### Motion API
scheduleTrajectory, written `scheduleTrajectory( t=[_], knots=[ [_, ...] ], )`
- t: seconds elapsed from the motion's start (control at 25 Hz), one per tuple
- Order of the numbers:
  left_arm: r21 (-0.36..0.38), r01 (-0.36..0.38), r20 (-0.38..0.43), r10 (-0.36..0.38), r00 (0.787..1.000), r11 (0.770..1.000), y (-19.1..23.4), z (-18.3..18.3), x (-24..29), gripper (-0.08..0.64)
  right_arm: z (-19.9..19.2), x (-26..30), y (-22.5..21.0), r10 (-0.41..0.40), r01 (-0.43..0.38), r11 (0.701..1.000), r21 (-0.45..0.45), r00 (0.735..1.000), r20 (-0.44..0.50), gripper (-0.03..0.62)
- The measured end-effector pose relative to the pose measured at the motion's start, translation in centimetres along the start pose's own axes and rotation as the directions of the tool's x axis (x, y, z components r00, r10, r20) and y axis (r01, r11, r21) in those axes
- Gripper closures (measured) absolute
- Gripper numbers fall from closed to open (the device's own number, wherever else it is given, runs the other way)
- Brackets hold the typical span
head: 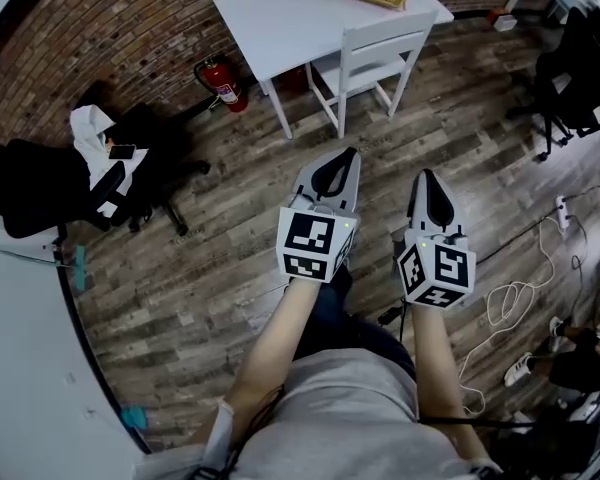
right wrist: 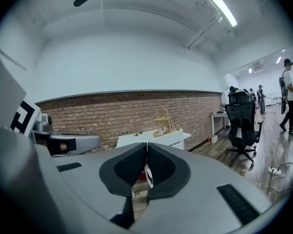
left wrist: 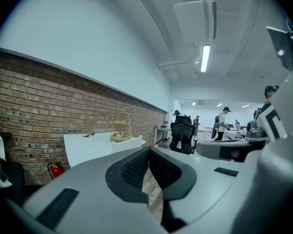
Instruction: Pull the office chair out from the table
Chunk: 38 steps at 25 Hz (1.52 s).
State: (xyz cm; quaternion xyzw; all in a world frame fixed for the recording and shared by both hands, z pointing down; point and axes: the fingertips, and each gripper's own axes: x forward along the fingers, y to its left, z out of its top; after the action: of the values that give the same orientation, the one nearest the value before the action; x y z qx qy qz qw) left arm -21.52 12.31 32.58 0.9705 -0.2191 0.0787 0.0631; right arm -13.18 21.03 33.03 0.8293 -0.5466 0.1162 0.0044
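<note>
Both tools are seen in the head view, held out side by side above the plank floor (head: pixel 230 248). The left tool (head: pixel 348 158) and the right tool (head: pixel 427 178) each have their jaws brought together, and nothing is gripped. Well ahead of them, a white wooden chair (head: pixel 365 53) is tucked against the near side of a white table (head: pixel 280 18), with its slatted back turned toward the tools. Four plain legs and no castors are visible, so the chair is judged likely to drag rather than roll. It looks stiff and fairly light. A black swivel chair (head: pixel 130 173) draped with clothing stands at the left, away from that table.

From the left gripper view, the left tool (left wrist: pixel 148 150) is shown closed pad to pad, with only floor in the slit below. The white wooden chair (left wrist: pixel 127 142) and the table (left wrist: pixel 85 147) are seen beyond it, and a wire basket (left wrist: pixel 121 128) stands on the table.

From the right gripper view, the right tool (right wrist: pixel 147 147) is likewise closed and empty, and the white wooden chair (right wrist: pixel 166 137) is lined up just past its tips. The top rail of the backrest is judged the best hold, taken toward both ends so the chair is kept from twisting. The jaws would have to be opened first, and the painted wood may prove slippery.
</note>
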Motion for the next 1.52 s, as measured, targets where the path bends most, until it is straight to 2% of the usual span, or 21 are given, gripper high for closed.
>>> scheduleTrajectory(
  t=[0.28,0.56,0.84,1.12,1.52],
  knots=[
    [0.018,0.019,0.009,-0.019,1.0,1.0,3.8,1.9,4.4,0.546,1.6,5.9,0.5,-0.009,0.009,1.0,-0.003,1.0,0.013,0.575],
    [-0.007,0.022,-0.001,-0.022,1.0,1.0,6.1,2.1,7.5,0.546,1.8,9.3,0.5,-0.015,0.015,1.0,-0.01,1.0,-0.011,0.575],
    [-0.012,0.025,0.001,-0.025,1.0,1.0,6.2,2.9,11.8,0.546,2.7,12.8,-1.8,-0.015,0.015,1.0,-0.016,1.0,-0.02,0.575],
    [-0.015,-0.022,0.006,0.022,1.0,1.0,7.7,3.9,17.1,0.546,4.2,18.5,-4.3,0.038,-0.038,0.999,-0.024,0.999,-0.018,0.575],
    [-0.017,-0.066,0.006,0.066,0.998,0.998,7.0,6.2,27.0,0.546,7.7,26.5,-10.5,0.106,-0.106,0.994,-0.036,0.994,-0.017,0.575]
  ],
)
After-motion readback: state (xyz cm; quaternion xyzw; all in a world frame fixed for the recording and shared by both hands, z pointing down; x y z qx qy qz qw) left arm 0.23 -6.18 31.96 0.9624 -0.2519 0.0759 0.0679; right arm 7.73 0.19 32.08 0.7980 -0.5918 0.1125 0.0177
